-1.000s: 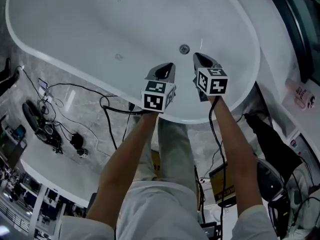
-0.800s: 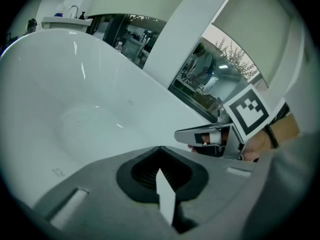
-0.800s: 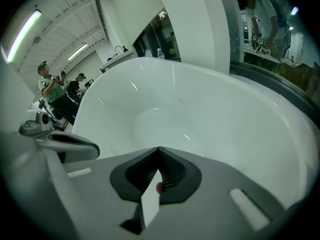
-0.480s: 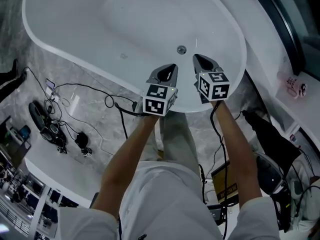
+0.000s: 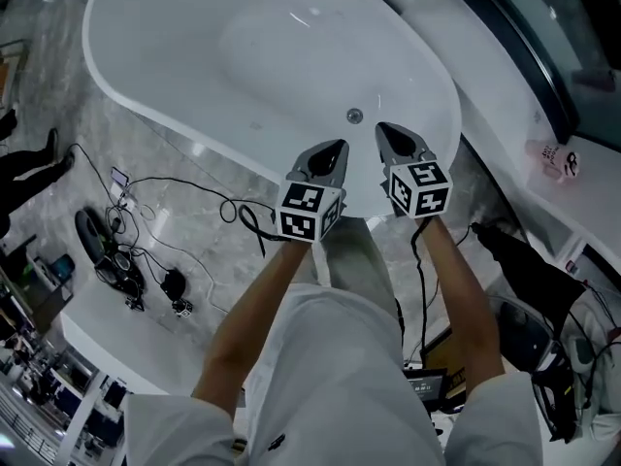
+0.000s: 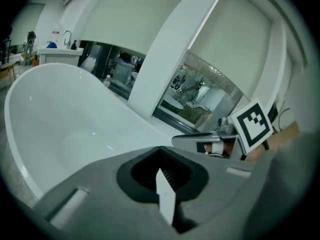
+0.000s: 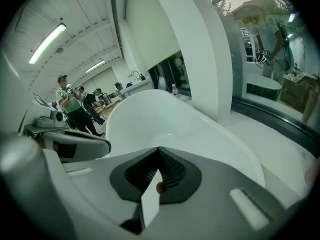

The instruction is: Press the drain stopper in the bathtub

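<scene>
The left gripper and right gripper are held over the bathtub rim, jaws closed together with nothing gripped — the drain stopper is seen just beyond.

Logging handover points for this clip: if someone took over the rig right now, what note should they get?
Left gripper: shut, empty, held over the tub's near end.
Right gripper: shut, empty, beside the left one and nearer the stopper.
Stopper: in the tub basin, just beyond both tips, with neither one on it.
Done: both grippers are at the drain end.
Left: lower one closed tip, probably the right, onto the stopper and press.
</scene>
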`<state>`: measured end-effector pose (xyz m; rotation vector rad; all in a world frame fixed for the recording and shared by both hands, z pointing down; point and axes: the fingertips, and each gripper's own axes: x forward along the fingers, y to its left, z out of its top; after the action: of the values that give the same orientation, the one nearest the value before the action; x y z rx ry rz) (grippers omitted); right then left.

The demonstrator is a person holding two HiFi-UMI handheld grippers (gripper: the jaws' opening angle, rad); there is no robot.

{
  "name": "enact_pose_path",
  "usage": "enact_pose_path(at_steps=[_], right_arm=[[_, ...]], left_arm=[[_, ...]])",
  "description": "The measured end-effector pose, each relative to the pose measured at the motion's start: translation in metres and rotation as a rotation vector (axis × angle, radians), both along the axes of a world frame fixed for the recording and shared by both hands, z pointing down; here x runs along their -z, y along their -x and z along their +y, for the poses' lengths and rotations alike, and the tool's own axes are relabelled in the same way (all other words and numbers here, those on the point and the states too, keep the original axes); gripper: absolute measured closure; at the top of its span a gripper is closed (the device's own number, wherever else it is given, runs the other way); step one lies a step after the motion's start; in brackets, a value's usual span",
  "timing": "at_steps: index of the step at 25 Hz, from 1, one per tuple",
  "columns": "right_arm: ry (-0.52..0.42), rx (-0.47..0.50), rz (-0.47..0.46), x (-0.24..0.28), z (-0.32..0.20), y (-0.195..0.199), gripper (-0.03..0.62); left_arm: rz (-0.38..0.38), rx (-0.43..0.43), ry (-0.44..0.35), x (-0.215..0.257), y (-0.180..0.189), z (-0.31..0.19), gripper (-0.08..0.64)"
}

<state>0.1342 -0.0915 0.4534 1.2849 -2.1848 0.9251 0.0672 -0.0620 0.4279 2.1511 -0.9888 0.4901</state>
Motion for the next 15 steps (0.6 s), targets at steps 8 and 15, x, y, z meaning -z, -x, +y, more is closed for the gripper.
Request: enact_pose_path(at_steps=[8, 15], right_arm=[[-0.130, 0.015, -0.030, 0.093, 0.015, 0.001, 0.586], [-0.257, 0.036, -0.072, 0.182, 0.030, -0.001, 0.586]], left_arm=[[0.001, -0.054, -0.101, 0.084, -0.003, 0.009, 0.557], [0.013, -0.105, -0.161, 0.150, -0.013, 0.031, 0.557]])
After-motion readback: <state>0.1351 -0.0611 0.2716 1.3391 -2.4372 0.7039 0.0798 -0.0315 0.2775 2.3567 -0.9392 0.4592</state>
